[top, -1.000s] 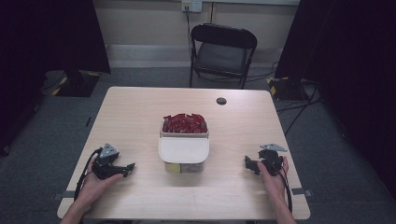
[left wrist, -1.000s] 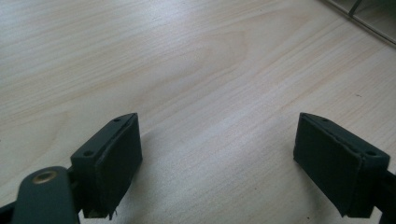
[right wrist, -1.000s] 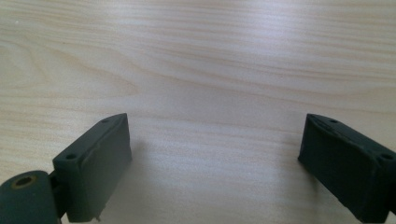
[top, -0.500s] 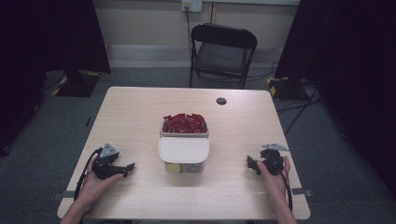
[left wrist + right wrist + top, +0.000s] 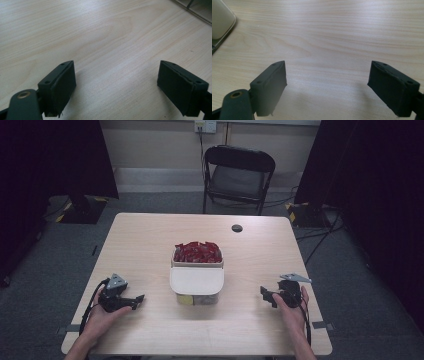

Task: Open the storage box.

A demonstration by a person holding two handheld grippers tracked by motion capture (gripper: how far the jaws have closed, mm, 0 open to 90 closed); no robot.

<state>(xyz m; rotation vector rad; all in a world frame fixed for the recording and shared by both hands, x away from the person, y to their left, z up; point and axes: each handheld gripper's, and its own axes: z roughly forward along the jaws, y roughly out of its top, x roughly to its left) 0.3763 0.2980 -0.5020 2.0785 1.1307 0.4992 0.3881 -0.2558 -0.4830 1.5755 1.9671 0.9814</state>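
Container: clear box at the table's middle, lying between the two grippers and well apart from each; something yellowish shows through its near wall
Lid: off-white, rounded corners, lying on top of the container; one corner of it shows at the upper left of the right gripper view
Tray of red packets: just behind the container, on the far side from the person, heaped with red wrappers
Left gripper: held low over the wood near the table's left front, pointing toward the container; jaws spread wide, bare table between the pads
Right gripper: held low near the table's right front, pointing toward the container; jaws have just been closing a little yet stand wide apart, bare table between the pads
Table: pale wood grain, rectangular
Small dark disc: on the far part of the table, right of centre
Folding chair: black, beyond the far edge
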